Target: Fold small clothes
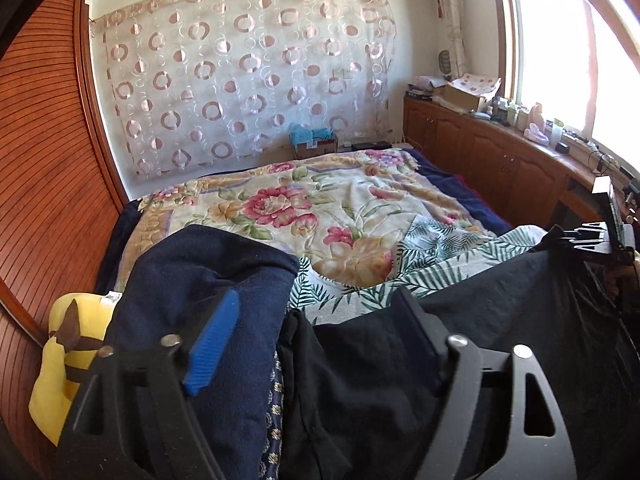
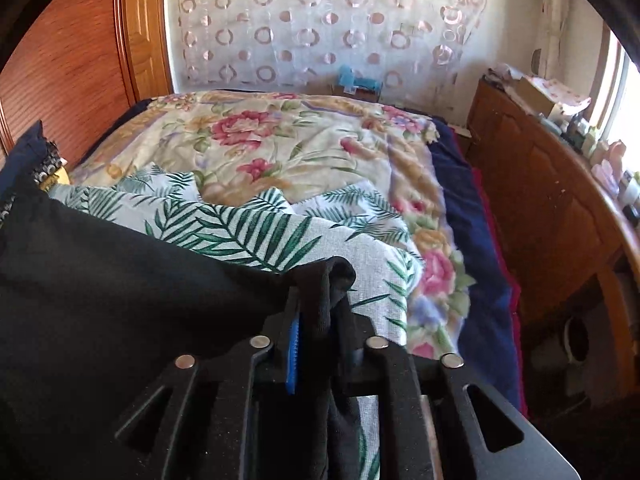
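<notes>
While the black cloth garment [image 1: 400, 360] lies spread over the palm-leaf printed white fabric [image 2: 256, 232] on the floral-blanketed bed [image 2: 280, 136], the left tool [image 1: 320, 312] stands spread wide over its edge (nothing pinched), and the right tool [image 2: 320, 300] pinches a bunched corner of it.

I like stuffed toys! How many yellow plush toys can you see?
1. The yellow plush toy sits at the left edge, beside the dark blue blanket. Others may be hidden under cloth.
</notes>
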Action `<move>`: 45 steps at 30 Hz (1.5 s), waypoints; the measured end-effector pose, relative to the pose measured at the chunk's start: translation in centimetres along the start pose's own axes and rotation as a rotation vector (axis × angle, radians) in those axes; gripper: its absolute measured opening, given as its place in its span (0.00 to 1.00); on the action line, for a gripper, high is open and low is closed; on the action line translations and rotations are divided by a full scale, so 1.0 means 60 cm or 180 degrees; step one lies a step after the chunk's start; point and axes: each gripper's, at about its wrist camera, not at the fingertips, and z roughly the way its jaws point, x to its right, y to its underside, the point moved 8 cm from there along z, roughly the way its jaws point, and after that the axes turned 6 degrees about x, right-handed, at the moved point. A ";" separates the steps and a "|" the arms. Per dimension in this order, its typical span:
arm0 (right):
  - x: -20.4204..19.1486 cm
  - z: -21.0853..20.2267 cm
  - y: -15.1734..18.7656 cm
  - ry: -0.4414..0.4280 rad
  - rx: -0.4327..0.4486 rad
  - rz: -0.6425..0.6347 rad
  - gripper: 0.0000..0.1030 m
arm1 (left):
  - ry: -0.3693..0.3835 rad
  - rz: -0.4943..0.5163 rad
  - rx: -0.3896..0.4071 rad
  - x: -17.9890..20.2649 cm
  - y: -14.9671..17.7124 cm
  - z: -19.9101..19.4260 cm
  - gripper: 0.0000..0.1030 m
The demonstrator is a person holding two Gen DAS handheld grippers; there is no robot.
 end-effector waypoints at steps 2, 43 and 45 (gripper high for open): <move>0.003 -0.010 -0.001 0.0085 0.0012 -0.0020 0.31 | 0.0075 -0.0001 -0.0021 0.009 0.008 -0.014 0.77; -0.089 -0.266 0.240 0.0185 -0.0173 0.0545 0.57 | 0.0650 0.0330 -0.0823 0.176 0.280 -0.053 0.84; -0.096 -0.266 0.247 0.0241 -0.0126 0.0478 0.57 | 0.0657 0.0344 -0.0832 0.176 0.280 -0.053 0.85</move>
